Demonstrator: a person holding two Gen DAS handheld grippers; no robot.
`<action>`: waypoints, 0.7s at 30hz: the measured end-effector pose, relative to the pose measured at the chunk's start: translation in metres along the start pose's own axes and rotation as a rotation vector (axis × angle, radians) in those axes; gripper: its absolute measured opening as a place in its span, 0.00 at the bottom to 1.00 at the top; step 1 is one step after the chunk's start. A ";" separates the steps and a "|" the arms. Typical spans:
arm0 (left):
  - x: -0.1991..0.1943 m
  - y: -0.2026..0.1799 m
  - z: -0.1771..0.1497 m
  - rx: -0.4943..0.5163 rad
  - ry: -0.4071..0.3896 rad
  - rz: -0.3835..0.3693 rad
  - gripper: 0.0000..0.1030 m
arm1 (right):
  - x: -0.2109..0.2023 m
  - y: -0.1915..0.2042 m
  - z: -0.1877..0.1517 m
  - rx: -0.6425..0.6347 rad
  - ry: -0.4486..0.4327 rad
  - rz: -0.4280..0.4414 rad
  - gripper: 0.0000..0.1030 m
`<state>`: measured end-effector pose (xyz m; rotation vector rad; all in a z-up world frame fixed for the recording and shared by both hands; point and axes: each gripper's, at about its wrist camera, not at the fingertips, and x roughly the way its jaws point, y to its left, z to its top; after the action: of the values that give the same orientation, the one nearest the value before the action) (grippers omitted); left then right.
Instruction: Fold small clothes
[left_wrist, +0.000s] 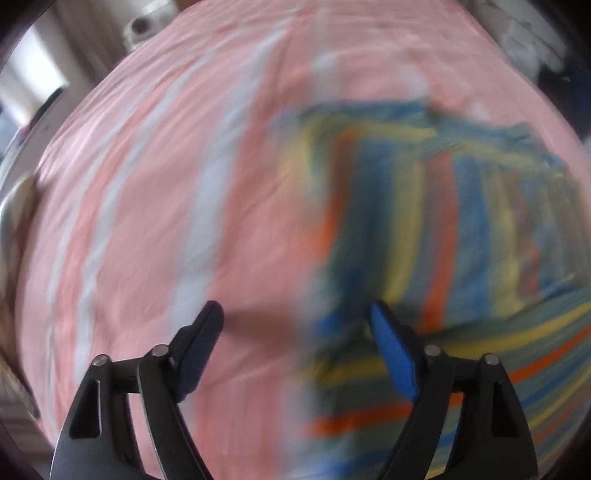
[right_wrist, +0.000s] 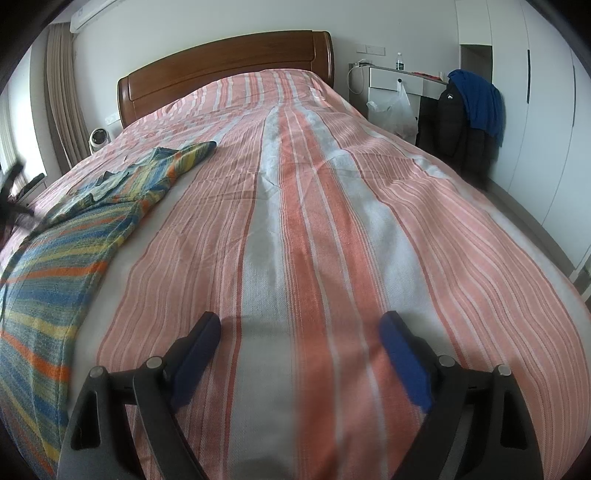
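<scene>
Striped shirt (right_wrist: 74, 229) is lying flat on the bedspread (right_wrist: 314, 221), far left in the right wrist view. Left gripper (left_wrist: 297, 325) is hovering wide open, empty, over its edge; right gripper (right_wrist: 299, 332) is gaping empty over bare bedspread. Fabric is looking light and limp; pinching a hem or corner seems best.

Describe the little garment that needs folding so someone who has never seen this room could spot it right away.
Start at the bed with the wooden headboard and its pink and white striped cover. On the bed's left side, as the right wrist view shows it, lies the small shirt, spread flat. Unlike the pale cover around it, it is striped in blue, yellow and orange.
</scene>
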<state>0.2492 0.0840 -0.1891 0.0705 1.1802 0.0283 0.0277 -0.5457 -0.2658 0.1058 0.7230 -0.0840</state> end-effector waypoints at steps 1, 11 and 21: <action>-0.005 0.016 -0.007 -0.038 -0.007 0.005 0.87 | 0.000 0.000 0.000 0.000 0.000 0.000 0.85; -0.140 0.092 -0.075 0.039 -0.187 0.168 0.98 | 0.001 0.001 0.000 -0.002 0.002 0.006 0.86; -0.059 0.102 -0.133 -0.167 -0.257 0.060 0.98 | 0.001 0.002 0.000 -0.004 0.001 0.004 0.86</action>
<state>0.1049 0.1879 -0.1778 -0.0367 0.9154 0.1656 0.0283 -0.5439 -0.2665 0.1032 0.7238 -0.0788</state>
